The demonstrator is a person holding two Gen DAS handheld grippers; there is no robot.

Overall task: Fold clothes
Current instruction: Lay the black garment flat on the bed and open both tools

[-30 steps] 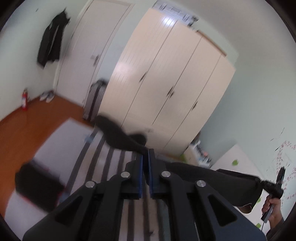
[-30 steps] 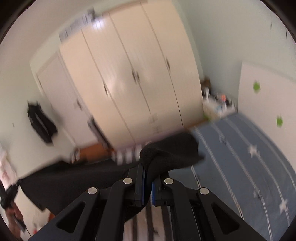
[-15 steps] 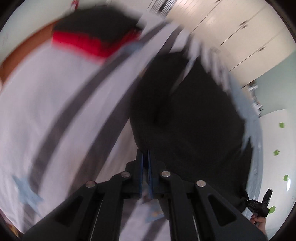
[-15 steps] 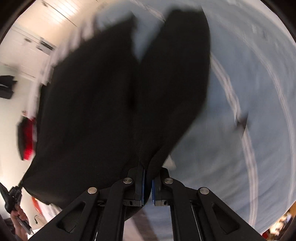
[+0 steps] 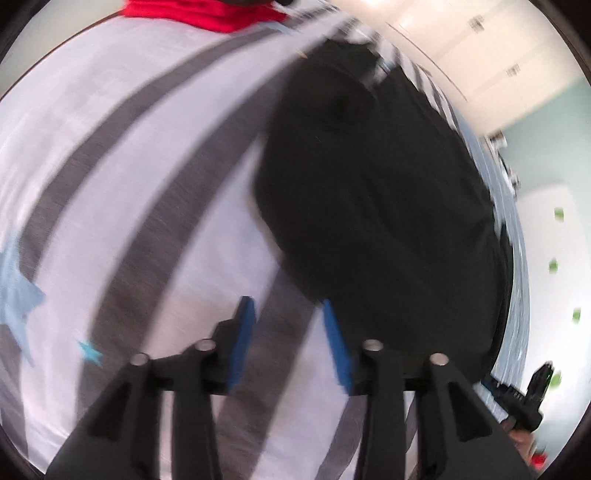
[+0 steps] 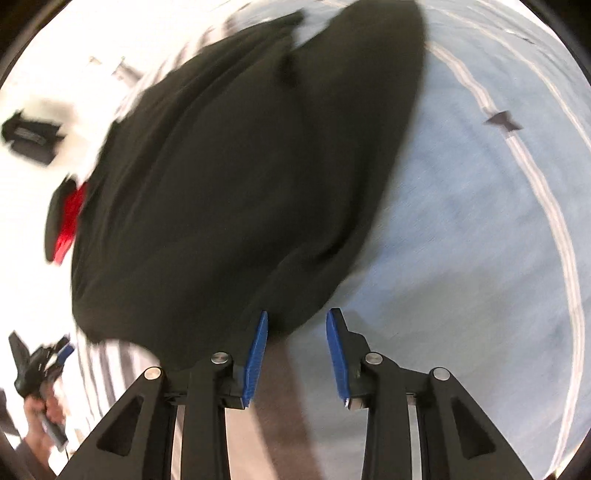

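1. Left wrist view: your left gripper (image 5: 286,314) points steeply down at the bed (image 5: 92,155), a white cover w/ grey stripes and light-blue stars. Its jaws are opening; blue pads apart, only striped cover shows in the gap, no cloth pinched.
2. Same view: the black garment (image 5: 373,192) lies spread on the bed, just beyond and right of your right-hand pad; its near hem sits right by that pad tip, contact unclear due to blur.
3. Same view: a red and black pile (image 5: 207,14) sits at the bed's far edge. Your right gripper (image 5: 524,398) shows at the garment's near right corner, small & blurred.
4. Right wrist view: your right gripper (image 6: 297,321) also points down; its jaws are opening. The garment's (image 6: 236,177) hem reaches into the gap by the left pad, not clamped.
5. Same view: garment covers the bed (image 6: 480,221) toward the left; blue striped cover is bare on the right. Left gripper (image 6: 40,365) and the hand (image 6: 40,413) holding it are at the garment's near left corner.
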